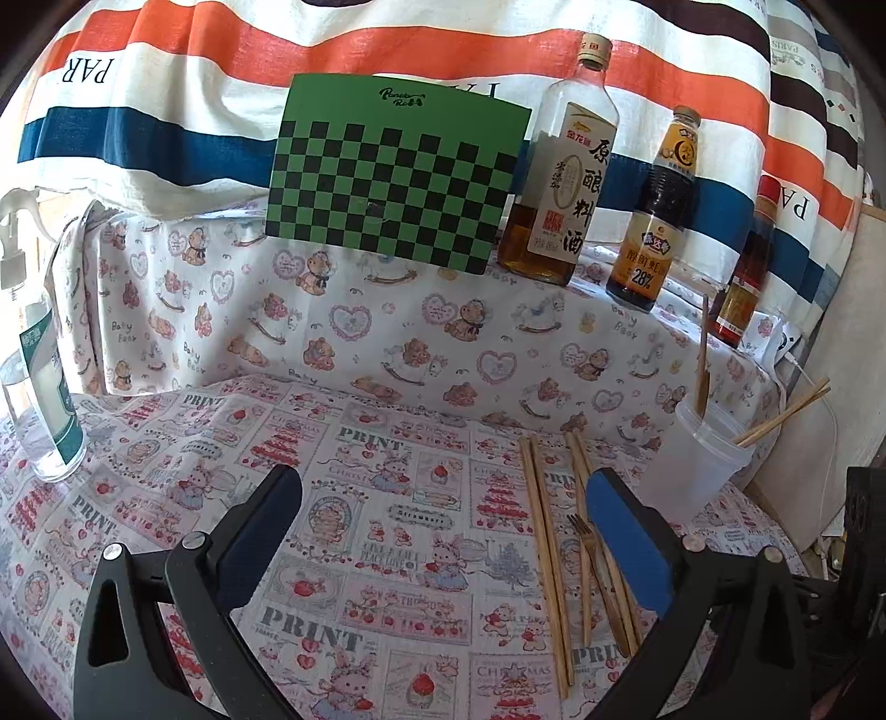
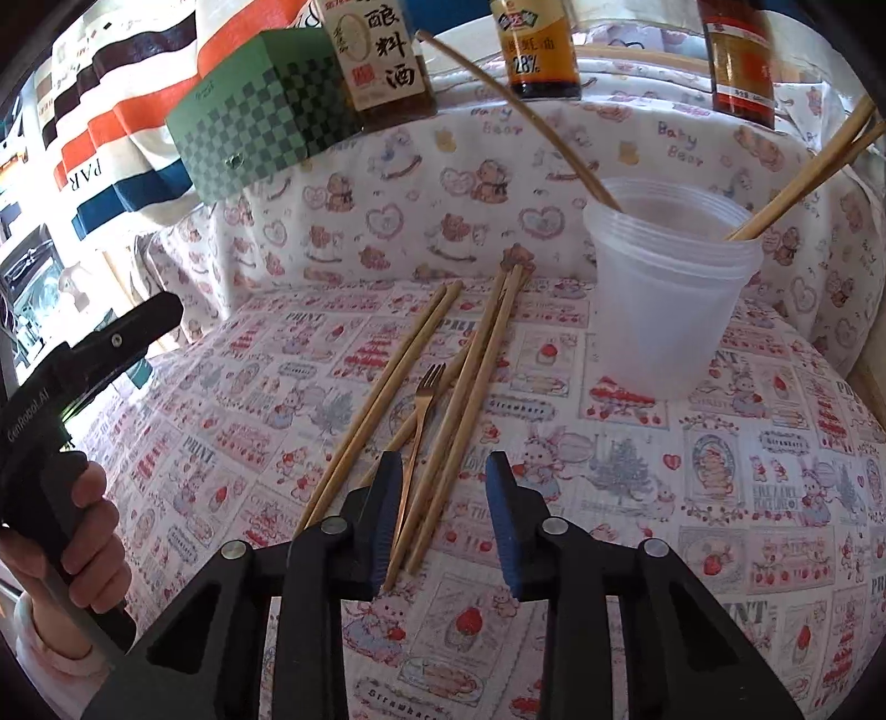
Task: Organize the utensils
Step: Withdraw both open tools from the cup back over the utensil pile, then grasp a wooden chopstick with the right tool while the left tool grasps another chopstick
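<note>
L gripper [image 1: 443,531] jaws wide, R gripper [image 2: 443,515] jaws partly apart; thin wooden chopsticks [image 2: 387,387], translucent cup [image 2: 670,299].

I see a table [image 1: 387,498] cloth in white with red, pink and grey cartoon prints, and behind it a backdrop [image 1: 387,50] striped orange, blue, brown and white. The board [image 1: 387,177] is green with black checks. My fingers [image 1: 631,543] are black with blue pads. The chopsticks [image 2: 387,387] are tan, the fork [image 2: 423,404] coppery, the cup [image 2: 664,310] frosted clear.
</note>
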Demonstrator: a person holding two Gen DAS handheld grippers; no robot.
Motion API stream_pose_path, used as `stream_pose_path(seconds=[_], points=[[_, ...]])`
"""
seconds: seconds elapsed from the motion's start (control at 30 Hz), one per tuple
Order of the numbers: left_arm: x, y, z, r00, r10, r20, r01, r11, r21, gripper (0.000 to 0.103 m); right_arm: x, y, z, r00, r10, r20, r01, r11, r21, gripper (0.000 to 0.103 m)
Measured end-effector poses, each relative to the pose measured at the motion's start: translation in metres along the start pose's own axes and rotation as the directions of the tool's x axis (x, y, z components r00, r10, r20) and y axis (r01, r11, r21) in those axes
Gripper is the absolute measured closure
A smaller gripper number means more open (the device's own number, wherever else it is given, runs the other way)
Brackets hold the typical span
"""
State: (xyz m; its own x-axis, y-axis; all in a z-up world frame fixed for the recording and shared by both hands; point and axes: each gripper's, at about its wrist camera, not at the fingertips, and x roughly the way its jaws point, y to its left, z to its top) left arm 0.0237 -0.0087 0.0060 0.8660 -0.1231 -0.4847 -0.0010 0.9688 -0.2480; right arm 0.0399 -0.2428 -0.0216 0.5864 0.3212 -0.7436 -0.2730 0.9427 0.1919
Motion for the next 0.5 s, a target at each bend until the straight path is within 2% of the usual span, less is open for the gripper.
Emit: stream_pose_path(seconds=[0.1, 0.23, 0.3, 0.5], points=[[0.003, -0.001, -0.001, 1.0, 0.013, -0.009, -0.013, 1.0, 0.016, 0.001, 0.009, 0.007, -0.004, 0.999, -0.015, -0.045, 0.014, 1.0, -0.025, 0.079], [0.004, -0.006, -0.003, 0.998, 0.069, 0.008, -0.07, 0.996, 0.058, 0.001, 0.017, 0.008, -0.009, 0.993, -0.054, -0.104, 0.052, 0.998, -0.023, 0.082], [0.0, -0.004, -0.003, 0.994, 0.101, 0.031, -0.102, 0.994, 0.033, 0.001, 0.02, 0.009, -0.01, 0.991, -0.073, -0.11, 0.069, 0.997, -0.036, 0.083], [-0.01, 0.002, 0.002, 0.996, 0.077, 0.053, -0.077, 0.997, -0.006, 0.001, 0.022, 0.016, -0.013, 0.987, -0.126, -0.101, 0.116, 0.988, -0.098, 0.083]])
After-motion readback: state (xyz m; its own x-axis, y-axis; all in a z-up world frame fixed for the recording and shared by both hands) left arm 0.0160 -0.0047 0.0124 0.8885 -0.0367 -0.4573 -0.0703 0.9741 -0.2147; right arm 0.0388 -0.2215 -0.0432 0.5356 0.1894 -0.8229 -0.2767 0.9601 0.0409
